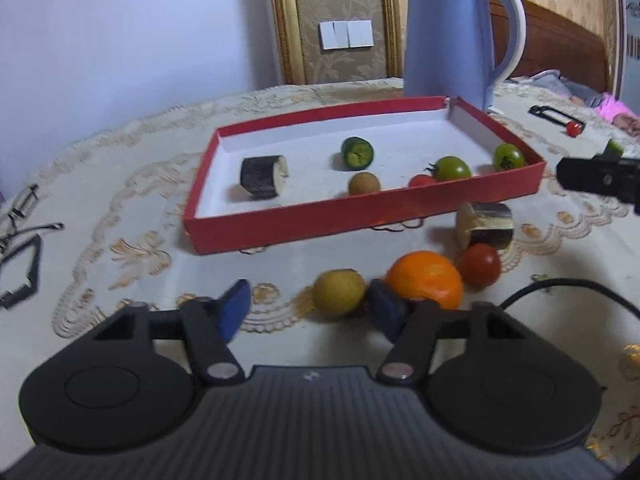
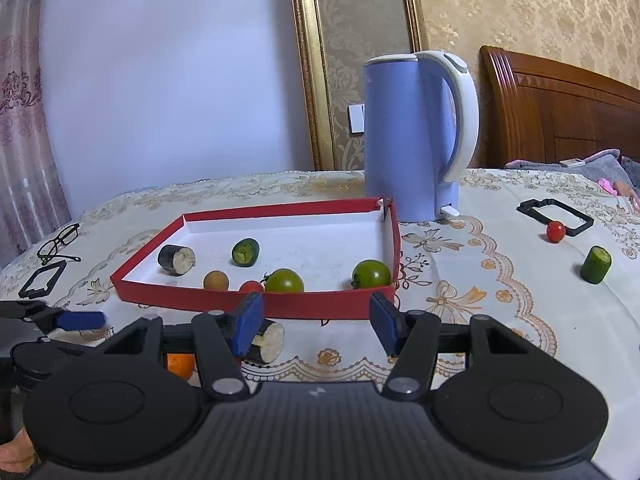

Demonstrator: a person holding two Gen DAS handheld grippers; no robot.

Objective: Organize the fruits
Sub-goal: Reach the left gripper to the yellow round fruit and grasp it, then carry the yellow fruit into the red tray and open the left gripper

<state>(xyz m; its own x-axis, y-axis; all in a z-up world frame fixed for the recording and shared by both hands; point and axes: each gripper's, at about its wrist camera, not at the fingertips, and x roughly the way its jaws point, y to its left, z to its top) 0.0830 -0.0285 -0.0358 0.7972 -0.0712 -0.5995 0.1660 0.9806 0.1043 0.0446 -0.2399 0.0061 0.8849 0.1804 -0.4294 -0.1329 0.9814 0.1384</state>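
Both grippers stood wide open and held nothing: the left gripper [image 1: 308, 308] hovered low over the bench [image 1: 120, 200] with a yellow fruit [image 1: 338, 292] between its blue pads, nearer the right one, and the right gripper [image 2: 316, 326] hung just before the near wall of the red tray [image 2: 320, 306].

By my judgement the sorting was about half done. Inside the tray lay a dark-skinned cut piece [image 2: 176, 259], a cucumber stub [image 2: 245, 252], a small brown fruit [image 2: 216, 280], a small red tomato [image 2: 251, 287] and two green tomatoes [image 2: 284, 280]. Outside it remained the yellow fruit, an orange [image 1: 425, 279], a red tomato [image 1: 479, 265], a second dark-skinned piece [image 1: 485, 225], and, well apart on the right, a cherry tomato [image 2: 555, 231] and another cucumber stub [image 2: 596, 264].

From the right wrist view the orange showed only as a sliver behind the gripper's linkage, and the yellow fruit and red tomato were hidden altogether. The left view was blurred, so what kind of fruit the brown and yellow ones were could not be told.
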